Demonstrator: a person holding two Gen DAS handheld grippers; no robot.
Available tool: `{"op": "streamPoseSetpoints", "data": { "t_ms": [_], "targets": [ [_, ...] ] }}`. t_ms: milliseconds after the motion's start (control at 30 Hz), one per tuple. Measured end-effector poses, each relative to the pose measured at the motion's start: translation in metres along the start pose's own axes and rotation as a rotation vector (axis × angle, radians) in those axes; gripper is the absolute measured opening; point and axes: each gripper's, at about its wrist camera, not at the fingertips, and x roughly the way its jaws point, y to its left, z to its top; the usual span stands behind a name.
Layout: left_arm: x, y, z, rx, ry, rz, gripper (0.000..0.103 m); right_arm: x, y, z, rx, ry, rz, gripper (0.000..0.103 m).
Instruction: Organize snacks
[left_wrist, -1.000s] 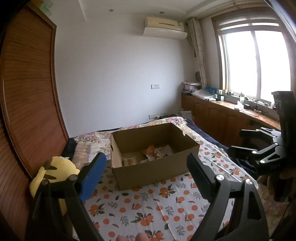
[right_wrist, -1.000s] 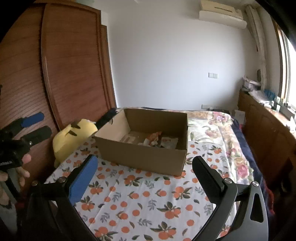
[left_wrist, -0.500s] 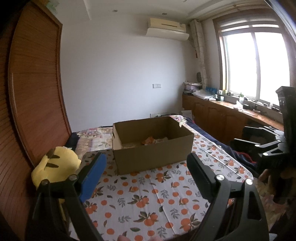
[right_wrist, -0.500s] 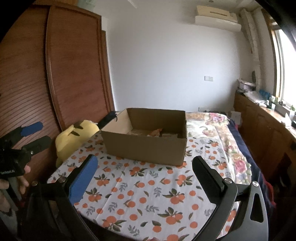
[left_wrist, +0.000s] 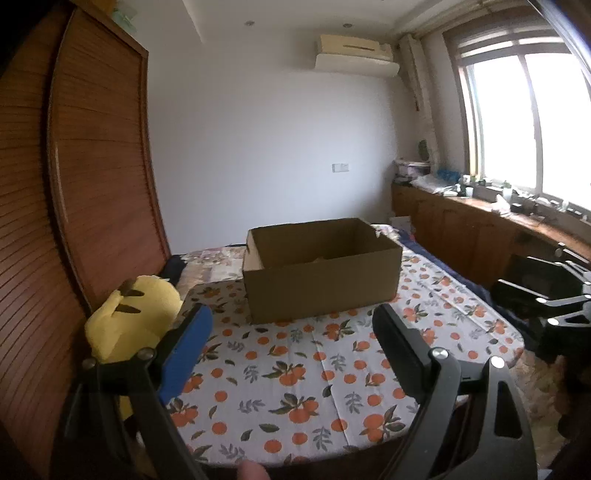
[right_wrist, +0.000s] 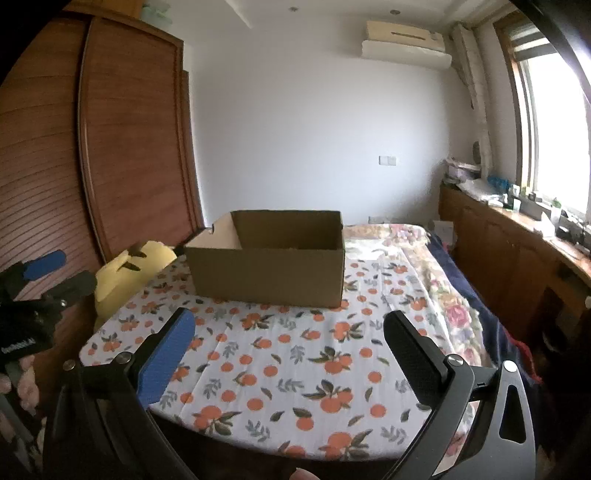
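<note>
A: Where are the snacks?

B: Out of sight from here. The cardboard box (left_wrist: 323, 269) sits on the orange-print bedspread (left_wrist: 295, 369), and both cameras look at it so low that only its outer walls and a strip of the inner walls show. If packets are in it, they lie below the rim. None lie on the cloth around it

A: And the grippers?

B: The left gripper (left_wrist: 291, 343) is spread wide with nothing between its fingers, held back near the front edge of the bed. The right gripper (right_wrist: 288, 343) is just as wide and just as empty, also well short of the box. In the right view the left one shows again at the far left edge, beside the yellow plush toy (right_wrist: 129, 273)

A: Why hold them back there, do you think?

B: My guess is that the packing is finished or paused. Wide fingers, nothing carried, nothing loose on the bedspread to reach for. The box stands square and flat near the middle of the bed, clear of the toy, which suits dropping things in from either side

A: Anything risky?

B: Little. The bed is soft, so a push on the box wall could tip it
</note>
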Motion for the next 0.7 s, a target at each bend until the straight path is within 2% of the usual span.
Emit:
{"op": "streamPoseSetpoints", "data": {
  "t_ms": [267, 700],
  "targets": [
    [0.002, -0.011, -0.022, -0.033, 0.015, 0.063, 0.089, -0.01, -0.003, -0.008, -0.005, -0.037, -0.022, 0.103],
    [0.013, -0.014, -0.048, -0.045, 0.047, 0.065, 0.089, -0.005, -0.016, -0.03, 0.009, -0.031, -0.085, 0.103]
  ]
}}
